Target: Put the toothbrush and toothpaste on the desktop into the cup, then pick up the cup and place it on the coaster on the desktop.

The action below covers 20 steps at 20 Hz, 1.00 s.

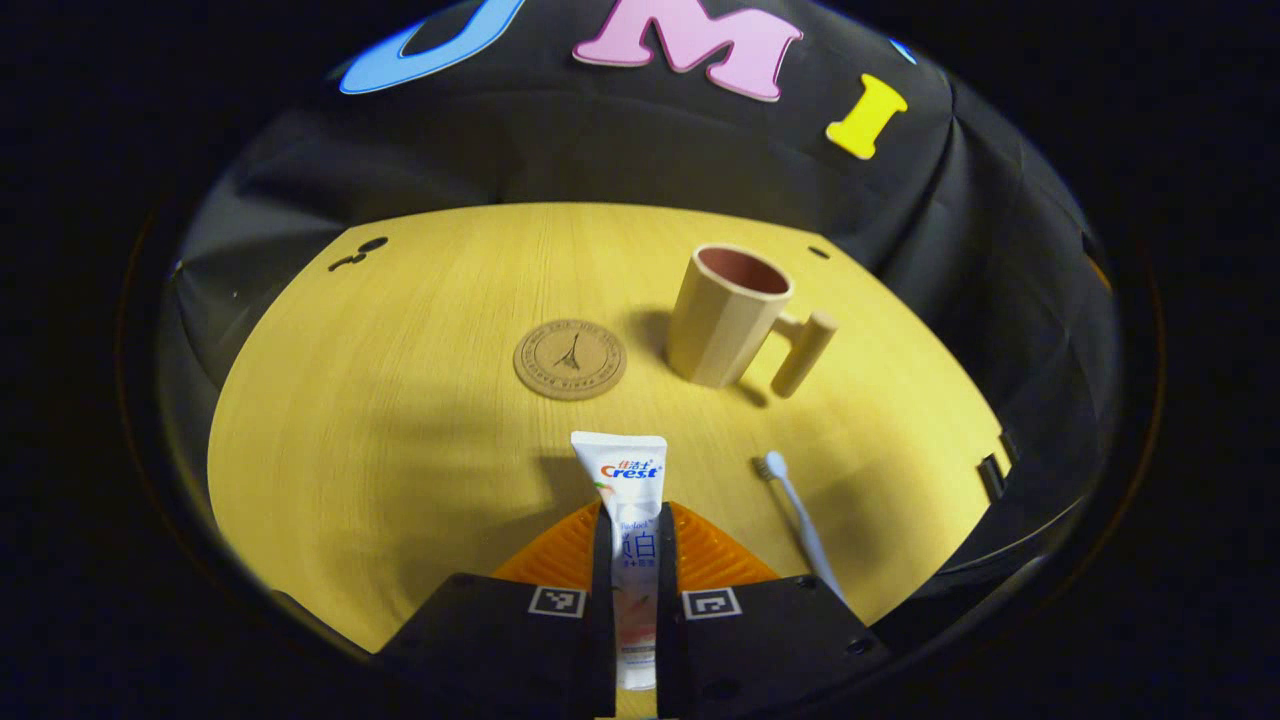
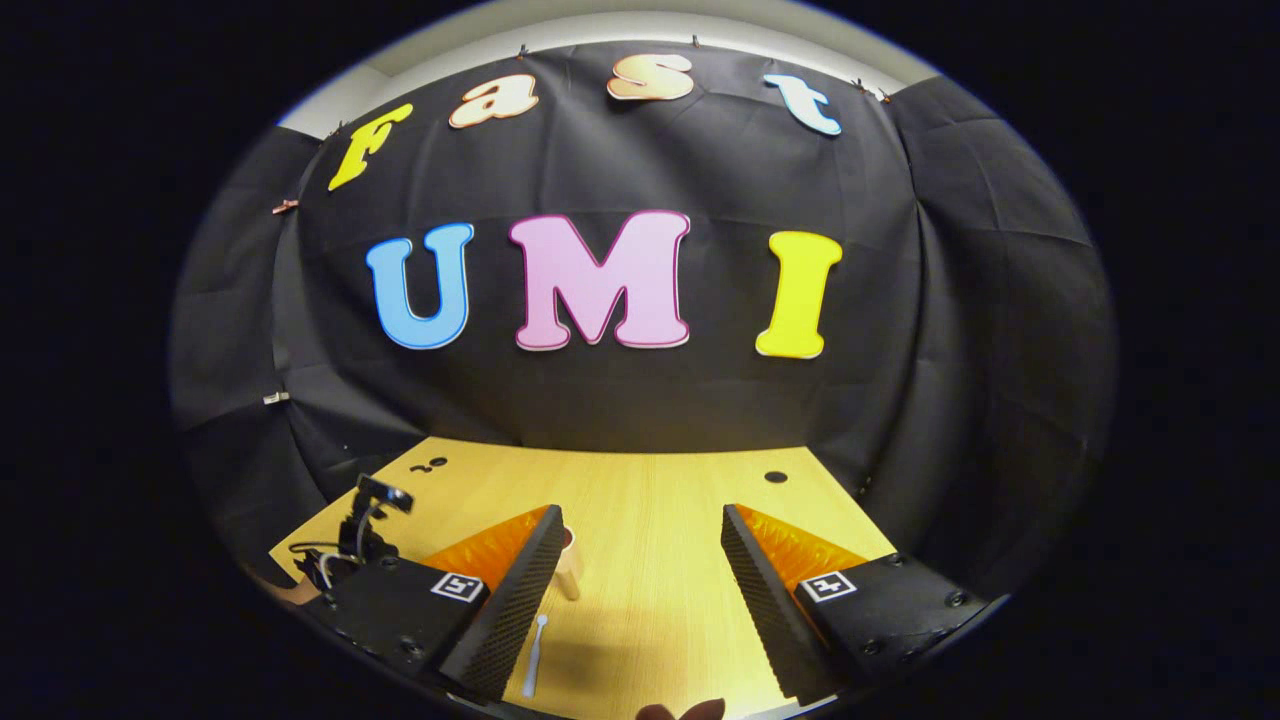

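Observation:
In the left gripper view my left gripper [image 1: 634, 535] is shut on the white toothpaste tube [image 1: 623, 475], which sticks forward over the wooden desk. The beige cup [image 1: 725, 315] with a side handle stands upright farther off, to the right. The round cork coaster [image 1: 570, 359] lies left of the cup. The white toothbrush [image 1: 798, 512] lies on the desk at the tube's right. In the right gripper view my right gripper [image 2: 640, 545] hangs open above the desk; the toothbrush [image 2: 535, 655] and part of the cup [image 2: 567, 570] show by its left finger.
The wooden desk [image 1: 400, 400] has small dark holes near its far corners. Black cloth walls close it in at the back and sides. In the right gripper view the other gripper's device [image 2: 365, 525] shows at the far left of the desk [image 2: 650, 600].

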Motion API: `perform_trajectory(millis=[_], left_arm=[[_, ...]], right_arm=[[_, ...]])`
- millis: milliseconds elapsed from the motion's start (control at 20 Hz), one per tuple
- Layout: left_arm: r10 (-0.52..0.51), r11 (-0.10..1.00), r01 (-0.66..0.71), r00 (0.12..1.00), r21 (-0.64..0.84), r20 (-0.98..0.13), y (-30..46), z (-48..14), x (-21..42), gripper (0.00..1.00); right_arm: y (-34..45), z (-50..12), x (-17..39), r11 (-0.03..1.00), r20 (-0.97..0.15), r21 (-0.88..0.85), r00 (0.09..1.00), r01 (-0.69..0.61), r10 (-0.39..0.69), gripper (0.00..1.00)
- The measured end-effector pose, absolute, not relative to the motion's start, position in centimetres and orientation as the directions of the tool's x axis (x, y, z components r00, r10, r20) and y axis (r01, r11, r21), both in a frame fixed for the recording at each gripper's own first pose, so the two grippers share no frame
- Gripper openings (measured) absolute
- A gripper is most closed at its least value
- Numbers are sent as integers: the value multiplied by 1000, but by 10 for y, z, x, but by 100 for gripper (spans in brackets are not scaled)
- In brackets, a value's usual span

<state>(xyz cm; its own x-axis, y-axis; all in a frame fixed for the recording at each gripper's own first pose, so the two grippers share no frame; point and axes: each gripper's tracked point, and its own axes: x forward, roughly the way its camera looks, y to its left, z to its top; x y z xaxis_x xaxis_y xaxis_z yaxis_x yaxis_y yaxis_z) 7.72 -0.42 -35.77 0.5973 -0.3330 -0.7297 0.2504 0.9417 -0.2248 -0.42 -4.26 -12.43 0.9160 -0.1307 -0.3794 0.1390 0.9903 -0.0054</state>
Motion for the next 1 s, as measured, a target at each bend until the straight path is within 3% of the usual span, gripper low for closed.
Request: perform_trajectory(millis=[50, 600, 1000], left_arm=[[-349, 937, 254, 616, -242, -706, -5, -345, 75, 21], [-398, 912, 267, 762, -313, -511, 50, -211, 16, 20], [-370, 923, 252, 793, -291, -485, 87, -192, -22, 20]], right_arm=[[-37, -132, -6, 990, -407, 6, 905, 140, -125, 98], [29, -245, -27, 995, -686, 29, 726, 94, -48, 97], [63, -333, -41, 999, -837, 3, 547, 44, -22, 95]])
